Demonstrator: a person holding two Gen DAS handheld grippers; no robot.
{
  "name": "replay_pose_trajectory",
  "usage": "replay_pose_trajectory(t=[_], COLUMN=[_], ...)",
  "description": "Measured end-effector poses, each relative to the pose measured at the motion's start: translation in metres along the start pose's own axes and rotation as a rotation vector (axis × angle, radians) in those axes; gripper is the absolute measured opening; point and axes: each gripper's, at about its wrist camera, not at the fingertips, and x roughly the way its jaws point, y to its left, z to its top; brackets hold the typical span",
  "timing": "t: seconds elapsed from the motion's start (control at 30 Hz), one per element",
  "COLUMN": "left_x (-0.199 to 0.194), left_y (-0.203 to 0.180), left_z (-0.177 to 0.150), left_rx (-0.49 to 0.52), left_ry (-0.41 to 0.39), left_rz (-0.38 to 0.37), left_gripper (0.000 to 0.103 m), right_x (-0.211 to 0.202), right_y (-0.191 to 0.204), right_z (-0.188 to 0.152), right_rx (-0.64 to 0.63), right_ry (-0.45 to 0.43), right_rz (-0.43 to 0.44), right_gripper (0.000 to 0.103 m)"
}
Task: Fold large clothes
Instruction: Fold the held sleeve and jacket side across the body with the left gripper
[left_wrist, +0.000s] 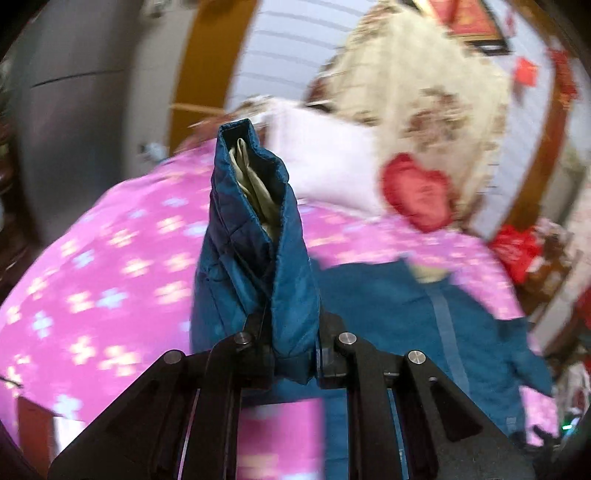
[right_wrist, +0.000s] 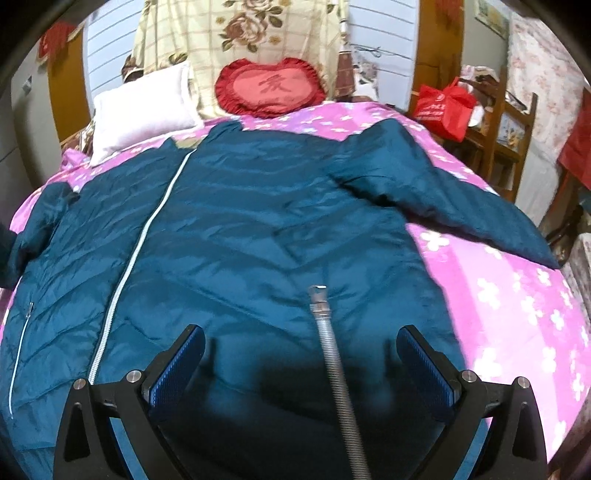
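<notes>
A large teal puffer jacket (right_wrist: 258, 229) lies spread front up on a pink flowered bedspread (right_wrist: 517, 302), its zipper (right_wrist: 125, 280) running down the left. One sleeve (right_wrist: 443, 195) stretches out to the right. My left gripper (left_wrist: 293, 354) is shut on the cuff end of the other sleeve (left_wrist: 255, 229) and holds it up above the bed; the cuff opening shows a pale lining. The jacket body also shows in the left wrist view (left_wrist: 424, 314). My right gripper (right_wrist: 301, 354) is open and empty, hovering over the jacket's lower hem. A metal flexible hose (right_wrist: 332, 362) runs between its fingers.
A white pillow (right_wrist: 140, 110) and a red heart cushion (right_wrist: 269, 88) lie at the head of the bed, with a floral quilt (right_wrist: 240, 33) behind them. A red bag (right_wrist: 443, 107) sits on a wooden shelf (right_wrist: 509, 122) to the right.
</notes>
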Motion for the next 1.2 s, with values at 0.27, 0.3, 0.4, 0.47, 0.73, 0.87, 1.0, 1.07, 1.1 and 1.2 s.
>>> replay_pose_trajectory(t=[0.27, 0.3, 0.4, 0.47, 0.73, 0.87, 1.0, 1.07, 1.1, 1.2], left_x=[-0.009, -0.01, 0.002, 0.013, 0.091, 0.119, 0.129, 0.126, 0.125, 0.116], left_y=[-0.198, -0.214, -0.28, -0.312, -0.352, -0.336, -0.329, -0.327, -0.327, -0.314], left_z=[0.014, 0.012, -0.002, -0.015, -0.081, -0.111, -0.13, -0.137, -0.14, -0.149], left_rx=[0.147, 0.163, 0.212, 0.231, 0.101, 0.045, 0.001, -0.007, -0.003, -0.004], left_ry=[0.005, 0.006, 0.044, 0.075, 0.294, 0.36, 0.404, 0.421, 0.434, 0.444], left_rz=[-0.319, -0.336, -0.421, -0.462, -0.539, -0.502, -0.504, -0.525, -0.539, -0.542], left_gripper=[0.013, 0.013, 0.013, 0.013, 0.013, 0.017, 0.079, 0.085, 0.085, 0.085], right_x=[-0.012, -0.013, -0.015, -0.015, -0.012, -0.01, -0.009, -0.008, -0.008, -0.007], right_y=[-0.043, -0.049, -0.061, -0.065, -0.066, -0.072, -0.075, -0.075, -0.075, -0.075], right_z=[-0.004, -0.005, -0.009, -0.011, -0.017, -0.018, -0.016, -0.015, -0.014, -0.013], right_rx=[0.013, 0.016, 0.027, 0.021, -0.018, -0.002, 0.013, 0.017, 0.02, 0.025], right_ry=[0.009, 0.013, 0.022, 0.031, 0.073, 0.078, 0.08, 0.079, 0.078, 0.077], right_rz=[-0.084, -0.087, -0.084, -0.085, -0.064, -0.063, -0.061, -0.064, -0.067, -0.074], right_gripper=[0.103, 0.103, 0.103, 0.103, 0.103, 0.103, 0.103, 0.103, 0.103, 0.103])
